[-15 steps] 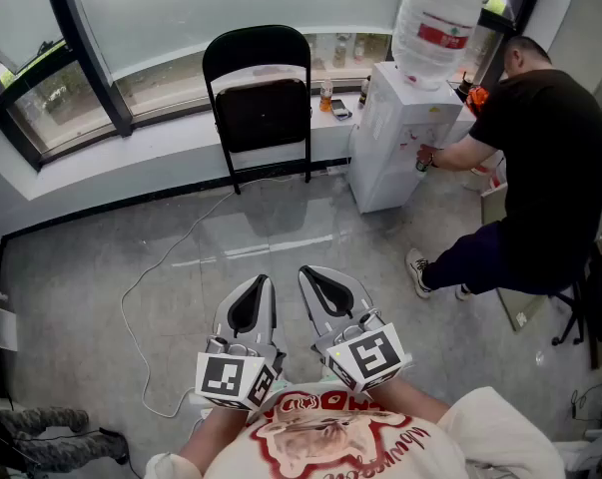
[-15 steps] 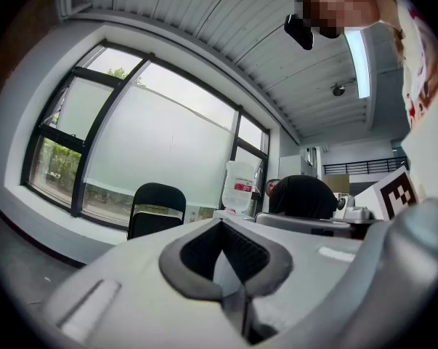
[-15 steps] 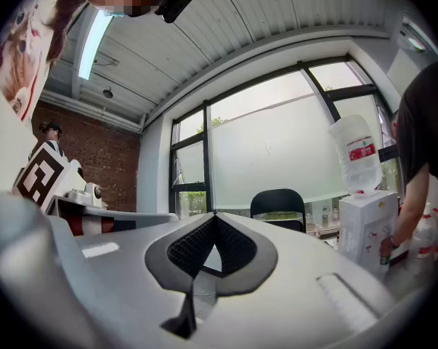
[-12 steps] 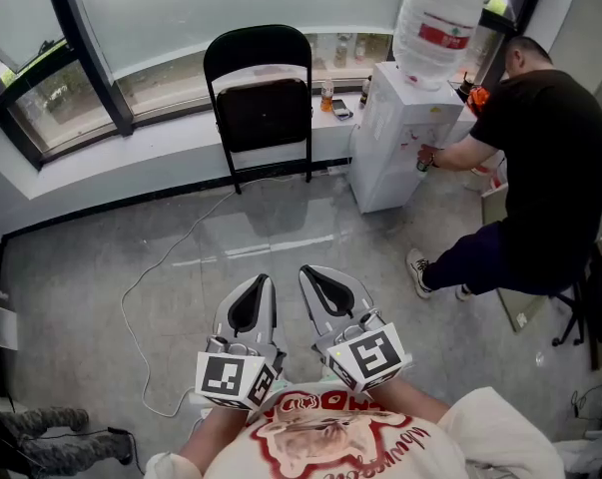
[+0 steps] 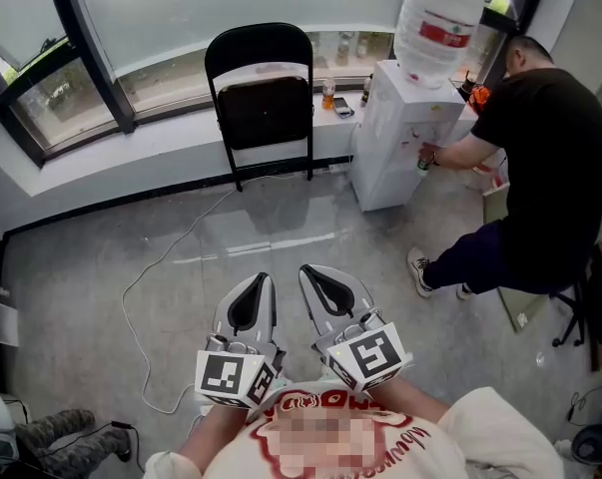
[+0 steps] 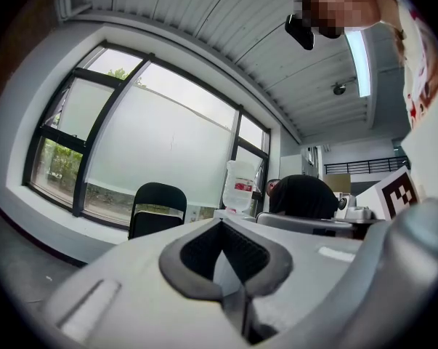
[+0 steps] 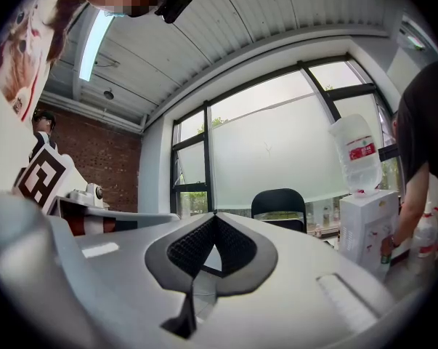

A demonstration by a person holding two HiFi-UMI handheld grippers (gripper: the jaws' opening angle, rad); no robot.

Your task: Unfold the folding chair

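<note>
The black folding chair stands folded flat against the white window ledge at the far side of the room. It also shows small in the left gripper view and the right gripper view. My left gripper and right gripper are side by side close to my body, pointing level toward the chair and well short of it. Both are shut with nothing between the jaws, their tips meeting in the left gripper and in the right gripper.
A white water dispenser with a large bottle stands right of the chair. A person in black bends at it. A white cable loops across the grey floor left of centre. Small bottles sit on the ledge.
The grippers and the chair have kept still. A dark shape at the floor's lower left edge has shifted slightly.
</note>
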